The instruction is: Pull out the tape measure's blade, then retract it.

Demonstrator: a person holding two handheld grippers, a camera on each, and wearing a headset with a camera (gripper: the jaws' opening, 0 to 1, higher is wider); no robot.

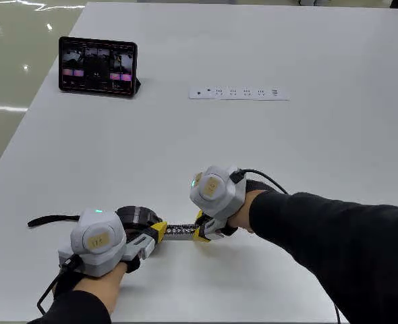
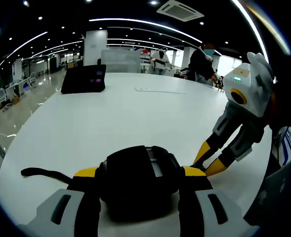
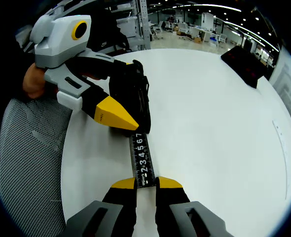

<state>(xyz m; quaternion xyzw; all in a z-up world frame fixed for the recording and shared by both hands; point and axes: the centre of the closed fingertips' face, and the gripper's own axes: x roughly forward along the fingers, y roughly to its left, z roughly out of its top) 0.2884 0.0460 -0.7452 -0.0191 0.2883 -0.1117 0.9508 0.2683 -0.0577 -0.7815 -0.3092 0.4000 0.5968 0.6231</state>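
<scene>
Standing at the table (image 1: 253,148), a white, bare-topped surface, I note the black tape measure (image 2: 138,182) lying near its front edge, at about 7 o'clock in the head view. The left gripper (image 1: 150,236) has its jaws clamped on either side of the case. A short length of blade (image 3: 140,158) runs out flat along the table toward 3 o'clock. The right gripper (image 3: 145,183) has its jaws pinching the blade's end. A black strap (image 1: 50,220) trails from the case toward 9 o'clock.

A dark tablet (image 1: 98,65) stands propped at 11 o'clock, and a white paper strip (image 1: 238,93) lies flat at 1 o'clock. A glossy floor (image 1: 10,61) borders the table. The room is a large open hall with ceiling light strips (image 2: 135,22). People (image 2: 202,59) stand beyond the far edge.
</scene>
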